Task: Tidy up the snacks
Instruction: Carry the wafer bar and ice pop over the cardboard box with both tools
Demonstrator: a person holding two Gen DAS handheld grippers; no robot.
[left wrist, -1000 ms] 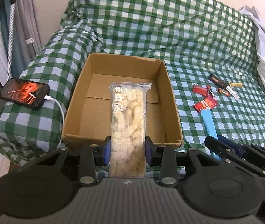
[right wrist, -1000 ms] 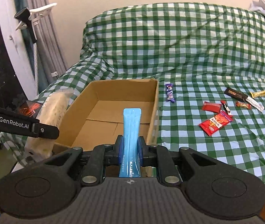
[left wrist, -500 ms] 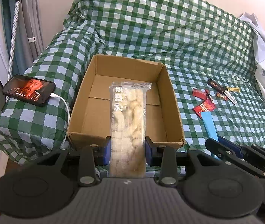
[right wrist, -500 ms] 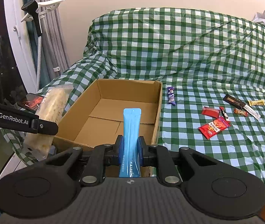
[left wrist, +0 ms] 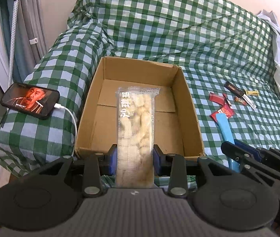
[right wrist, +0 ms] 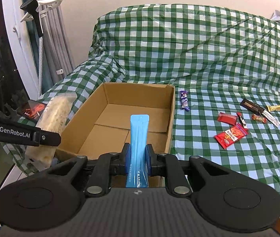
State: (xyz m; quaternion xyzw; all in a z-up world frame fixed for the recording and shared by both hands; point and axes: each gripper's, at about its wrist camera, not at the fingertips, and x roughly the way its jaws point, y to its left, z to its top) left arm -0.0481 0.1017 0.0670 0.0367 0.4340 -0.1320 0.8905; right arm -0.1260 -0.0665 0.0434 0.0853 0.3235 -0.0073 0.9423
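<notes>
Green-and-white checked cloth covers the sofa that fills my left wrist view. On it, straight ahead of the jaws, sits an open cardboard box. My left gripper is clenched on a long clear pack of pale snacks; the jaws stand about the pack's width apart, and the pack reaches forward over the box's near wall, above the box floor. Left of the jaws, a phone with a lit screen lies on the armrest, a white cable plugged into it. To the right, my right gripper holds a blue sachet, and beyond it small red and dark wrappers lie scattered on the cloth.

From the right wrist view, the right gripper is closed narrowly on the blue sachet, which points forward above the box's near end. Left of these jaws, the left gripper's arm carries the snack pack. A purple wrapper lies just right of the box; the red wrappers lie further right.
</notes>
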